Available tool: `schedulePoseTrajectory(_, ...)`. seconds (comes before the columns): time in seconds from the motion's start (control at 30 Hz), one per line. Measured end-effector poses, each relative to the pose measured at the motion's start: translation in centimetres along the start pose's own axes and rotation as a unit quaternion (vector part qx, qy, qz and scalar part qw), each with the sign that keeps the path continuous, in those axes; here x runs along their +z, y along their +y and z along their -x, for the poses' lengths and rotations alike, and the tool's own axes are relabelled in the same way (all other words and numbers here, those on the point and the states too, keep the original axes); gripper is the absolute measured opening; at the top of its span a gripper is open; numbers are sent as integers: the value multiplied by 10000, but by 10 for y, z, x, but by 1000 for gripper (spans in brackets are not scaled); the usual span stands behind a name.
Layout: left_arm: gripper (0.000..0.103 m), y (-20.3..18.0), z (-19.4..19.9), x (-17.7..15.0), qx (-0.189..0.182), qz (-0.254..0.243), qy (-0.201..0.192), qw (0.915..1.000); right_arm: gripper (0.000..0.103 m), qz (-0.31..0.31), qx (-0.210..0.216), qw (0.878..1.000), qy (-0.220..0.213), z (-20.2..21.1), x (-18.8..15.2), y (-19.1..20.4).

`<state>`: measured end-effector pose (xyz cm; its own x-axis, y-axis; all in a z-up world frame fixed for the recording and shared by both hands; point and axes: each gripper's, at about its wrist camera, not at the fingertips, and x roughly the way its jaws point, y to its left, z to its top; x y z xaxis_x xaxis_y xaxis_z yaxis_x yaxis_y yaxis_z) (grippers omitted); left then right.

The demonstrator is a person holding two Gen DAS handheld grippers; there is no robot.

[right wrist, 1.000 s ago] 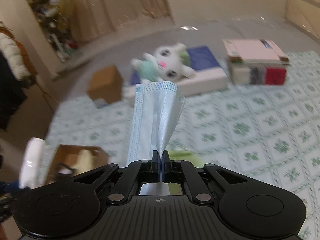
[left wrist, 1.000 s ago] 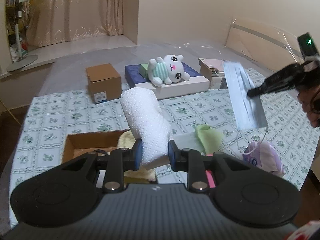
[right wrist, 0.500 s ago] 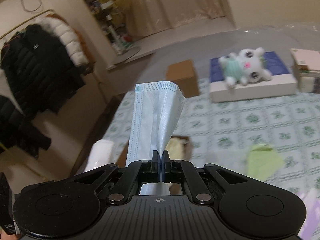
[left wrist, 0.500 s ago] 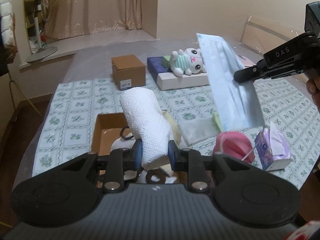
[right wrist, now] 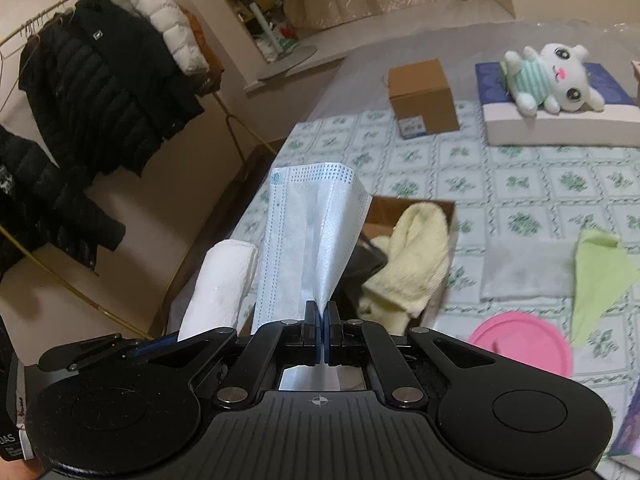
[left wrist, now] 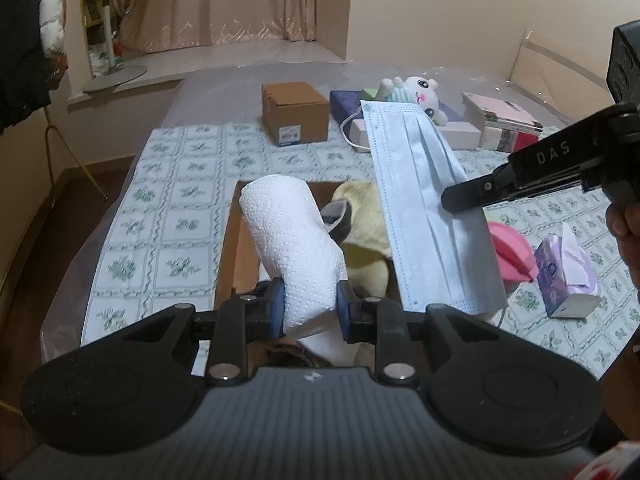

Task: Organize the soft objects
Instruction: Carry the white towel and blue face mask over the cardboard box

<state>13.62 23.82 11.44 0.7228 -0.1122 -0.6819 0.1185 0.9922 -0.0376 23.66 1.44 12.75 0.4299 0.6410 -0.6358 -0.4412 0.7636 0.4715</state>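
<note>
Left wrist view shows the left gripper (left wrist: 310, 305) closed on a roll of paper towel (left wrist: 294, 240); its blue pads press the near end of the roll from both sides, so the jaws stand only partly apart. The roll sticks out forward and hangs above the open cardboard box (left wrist: 236, 248) on the bed. I think it is held by one end so that the free end can go into the box first.

On the right side of this view the right gripper (left wrist: 450, 202) comes in with a light blue face mask (left wrist: 424, 208). In the right wrist view the jaws of the right gripper (right wrist: 321, 320) are fully together and pinch the mask (right wrist: 308, 240) at its near edge, so the thin sheet fans out in front. The mask hangs above the right part of the box, just beside the roll.

Inside the box (right wrist: 450, 216) a pale yellow sock (right wrist: 416, 256) already lies, with something dark beside it that I cannot identify. It seems the box is the place for collecting the soft things, and both hands bring their items over it together.

To the right of the box, on the patterned sheet (right wrist: 520, 184), wait a green cloth (right wrist: 596, 272), a grey cloth (right wrist: 524, 268), a pink round thing (right wrist: 524, 348) and a purple tissue pack (left wrist: 564, 276). Far away a plush toy (right wrist: 548, 76) lies on a flat box, near a closed brown carton (right wrist: 424, 96).
</note>
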Motion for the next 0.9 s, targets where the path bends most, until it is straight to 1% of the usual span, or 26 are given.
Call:
schedulePoseTrajectory(0.27, 24, 11, -6, -14, 105, 42, 156, 9998, 1, 108, -80, 9999, 32, -23, -13, 10)
schedulePoseTrajectory(0.47, 24, 14, -11, -21, 115, 66, 222, 9997, 1, 154, -238, 9996, -27, -37, -18, 10)
schedulePoseTrajectory(0.6, 24, 16, -16, -25, 130, 74, 274, 9995, 1, 308, -406, 9987, -86, -48, -23, 9)
schedulePoseTrajectory(0.73, 24, 18, -25, -30, 155, 84, 363, 9992, 2, 401, -507, 9979, 89, -69, -34, 4)
schedulePoseTrajectory(0.9, 24, 19, -37, -36, 131, 61, 465, 9988, 2, 371, -651, 9968, 285, -96, -52, -8)
